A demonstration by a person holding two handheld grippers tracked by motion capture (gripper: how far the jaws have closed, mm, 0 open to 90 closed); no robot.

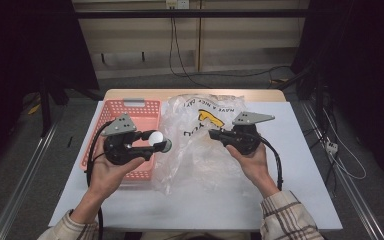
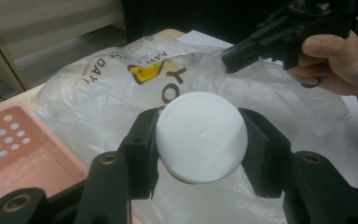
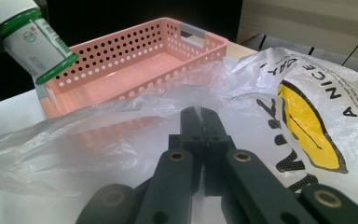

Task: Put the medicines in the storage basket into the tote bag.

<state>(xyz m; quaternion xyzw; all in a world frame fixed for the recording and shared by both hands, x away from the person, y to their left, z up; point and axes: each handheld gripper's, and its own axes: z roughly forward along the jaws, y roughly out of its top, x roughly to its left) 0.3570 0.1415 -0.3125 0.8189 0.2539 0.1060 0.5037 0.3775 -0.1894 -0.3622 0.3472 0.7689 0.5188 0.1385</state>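
Now left tongs [image 2: 200, 140] clamped on white-capped bottle [image 2: 200, 136] over pink basket's [image 1: 130, 107] edge, right tongs [image 3: 200, 116] pinching plastic bag [image 1: 200, 145].

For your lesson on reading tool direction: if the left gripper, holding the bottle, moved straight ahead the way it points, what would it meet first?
Probably the clear plastic bag. The left gripper holds the white-capped bottle aimed at its crumpled film; the depth between them is unclear.

Bottle [image 3: 35, 39]: white body, green bands, white cap [image 2: 200, 135]. Basket [image 1: 142, 107]: salmon pink, perforated, grey handle. Bag [image 1: 200, 145]: clear plastic, black lettering, yellow mark at 12 o'clock. Table [image 1: 300, 165] white. Sleeve [image 1: 287, 217]: beige plaid. Both grippers black.
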